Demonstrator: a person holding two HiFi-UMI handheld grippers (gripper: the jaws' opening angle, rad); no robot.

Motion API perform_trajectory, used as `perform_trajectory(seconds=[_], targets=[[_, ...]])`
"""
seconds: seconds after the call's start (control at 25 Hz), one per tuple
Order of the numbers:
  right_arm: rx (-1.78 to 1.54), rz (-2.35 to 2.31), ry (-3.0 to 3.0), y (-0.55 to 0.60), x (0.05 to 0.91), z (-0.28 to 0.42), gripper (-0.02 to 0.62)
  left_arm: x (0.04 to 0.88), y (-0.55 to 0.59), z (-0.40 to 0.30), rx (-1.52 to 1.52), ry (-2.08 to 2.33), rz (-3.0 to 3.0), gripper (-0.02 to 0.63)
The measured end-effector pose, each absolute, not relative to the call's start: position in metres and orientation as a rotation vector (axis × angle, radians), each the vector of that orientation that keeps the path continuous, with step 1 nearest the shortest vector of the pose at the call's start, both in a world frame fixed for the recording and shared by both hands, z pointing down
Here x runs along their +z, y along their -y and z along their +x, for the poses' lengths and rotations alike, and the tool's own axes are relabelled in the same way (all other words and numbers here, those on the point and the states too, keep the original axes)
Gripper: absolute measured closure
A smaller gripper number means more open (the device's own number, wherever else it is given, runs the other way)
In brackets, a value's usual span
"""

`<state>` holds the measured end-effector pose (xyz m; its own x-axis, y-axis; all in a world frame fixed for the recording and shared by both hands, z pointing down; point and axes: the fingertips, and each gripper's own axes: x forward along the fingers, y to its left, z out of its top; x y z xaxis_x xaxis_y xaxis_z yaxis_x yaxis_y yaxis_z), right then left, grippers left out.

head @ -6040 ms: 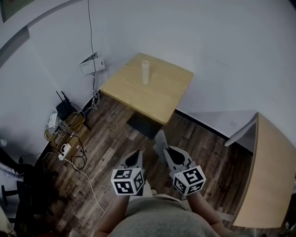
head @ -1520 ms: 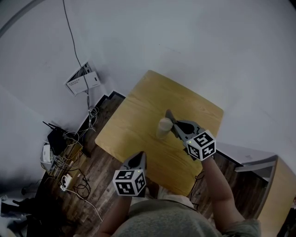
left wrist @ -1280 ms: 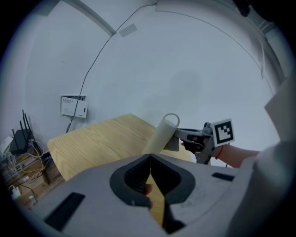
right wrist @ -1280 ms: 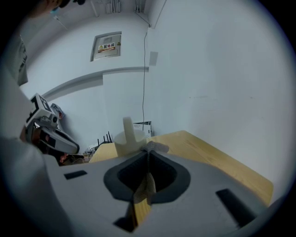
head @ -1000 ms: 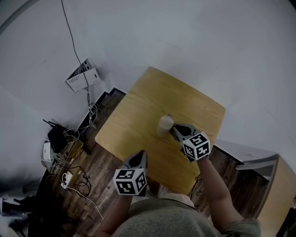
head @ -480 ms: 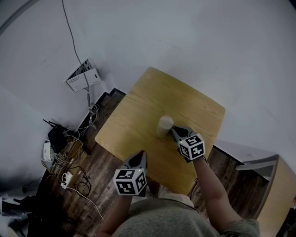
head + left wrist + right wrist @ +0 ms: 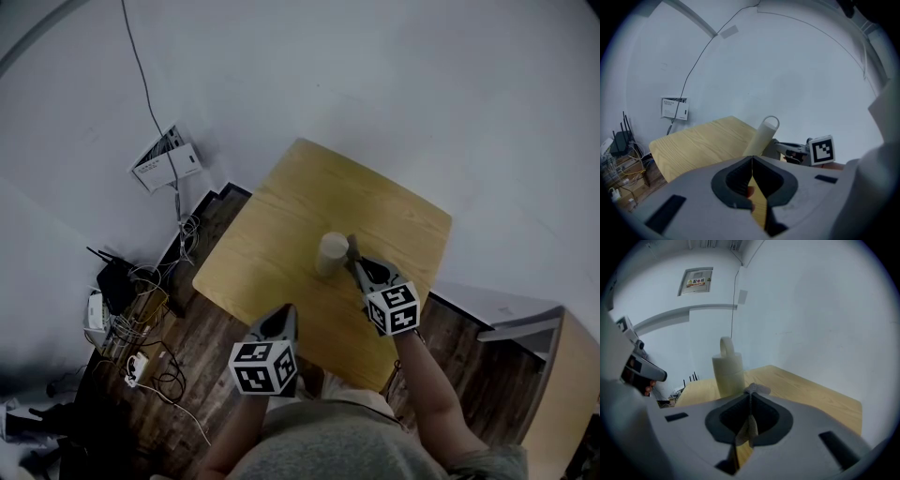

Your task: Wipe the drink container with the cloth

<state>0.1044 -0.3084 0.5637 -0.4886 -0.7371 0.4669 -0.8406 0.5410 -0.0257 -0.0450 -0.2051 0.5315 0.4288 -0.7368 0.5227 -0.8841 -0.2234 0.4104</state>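
1. While the left gripper [image 7: 283,315] is hovering by the near edge of the tabletop [image 7: 281,211], its jaws are pressing together on nothing; only a sliver of wood is showing through the gap below their tips.
2. Standing upright near the middle of the tabletop, the container [image 7: 331,253] is showing a pale body and a loop handle [image 7: 725,347] on its lid, and it is sitting well apart from the left gripper.
3. Just right of the container, the right gripper [image 7: 352,247] is pointing at its side, its jaws clamping a thin strip of cloth [image 7: 749,391] whose end is poking out past the tips.
4. Whether the cloth is touching the container I cannot tell; in the right gripper view it is looking near but perhaps a little short.
5. By my reading, the step in hand is bringing the cloth to the container; no wiping stroke is showing yet.
6. Next, the cloth end is needing to press against the container's wall and travel along it. Since the container is standing tall and free, a sideways push is risking a tip-over, so the left gripper is probably going to have to steady it.
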Motion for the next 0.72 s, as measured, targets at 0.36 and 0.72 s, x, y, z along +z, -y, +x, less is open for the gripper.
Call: perform_trajectory(seconds=[0.36, 0.72], targets=[[0.224, 1.414, 2.452, 0.277, 0.499, 0.104, 0.584, 0.523, 0.198, -0.045, 0.264, 1.348, 2.039, 0.603], [0.088, 1.354, 2.475, 0.265, 0.481, 0.083, 0.583, 0.522, 0.197, -0.047, 0.257, 1.352, 2.042, 0.603]])
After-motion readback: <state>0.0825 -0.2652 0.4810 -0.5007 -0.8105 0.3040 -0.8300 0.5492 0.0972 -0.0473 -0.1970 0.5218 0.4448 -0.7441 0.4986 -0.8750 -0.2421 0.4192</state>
